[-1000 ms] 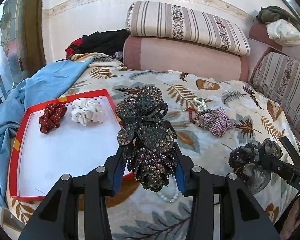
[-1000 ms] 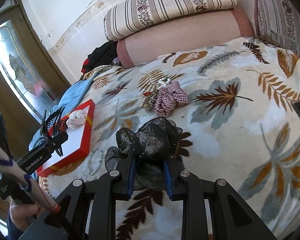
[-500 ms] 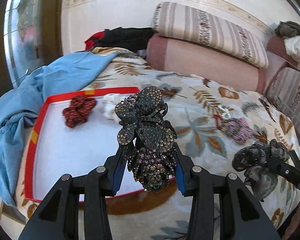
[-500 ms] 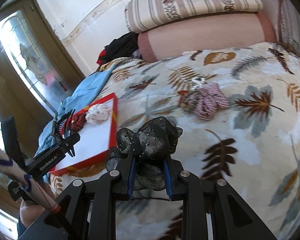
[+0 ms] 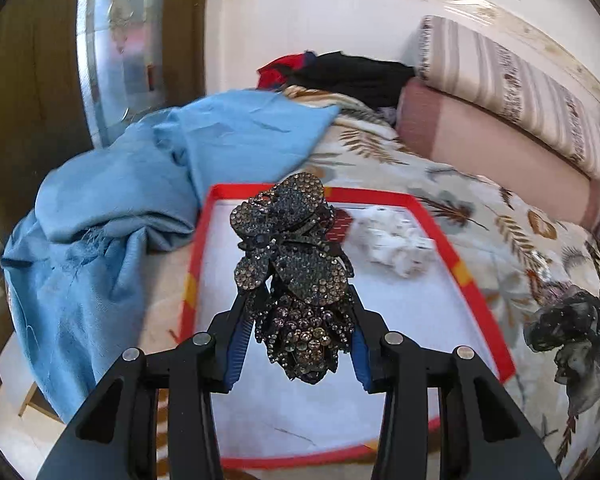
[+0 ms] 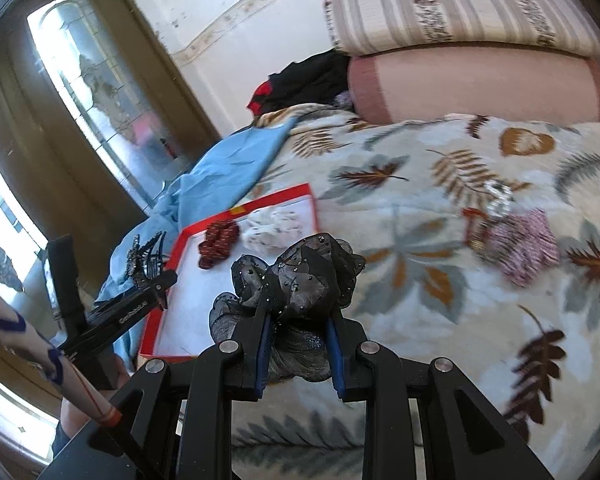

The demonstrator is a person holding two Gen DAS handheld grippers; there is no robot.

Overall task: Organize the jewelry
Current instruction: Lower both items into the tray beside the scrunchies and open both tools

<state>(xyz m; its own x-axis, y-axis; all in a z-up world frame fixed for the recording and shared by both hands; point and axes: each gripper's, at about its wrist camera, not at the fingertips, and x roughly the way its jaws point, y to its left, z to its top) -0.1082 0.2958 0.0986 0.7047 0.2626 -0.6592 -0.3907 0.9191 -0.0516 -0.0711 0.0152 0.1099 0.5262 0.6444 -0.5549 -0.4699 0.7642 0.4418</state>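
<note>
Rhinestone hair clip [image 5: 296, 276] sits clamped in the left gripper's [image 5: 296, 344] jaws above the red tray [image 5: 480, 308]; at three o'clock, the right gripper's [image 6: 300, 344] jaws pinch a black scrunchie [image 6: 300, 280].

Left hand-held gripper [image 5: 296, 336] points downward, jaws clamped on a clip [image 5: 296, 276]; right hand-held gripper [image 6: 298, 344], also angled down, pinches a scrunchie [image 6: 300, 280] between narrow-set jaws

Red scrunchie [image 5: 339, 223] mostly behind rhinestone clip [image 5: 296, 276]; pink scrunchie [image 6: 520, 246] motion-blurred
</note>
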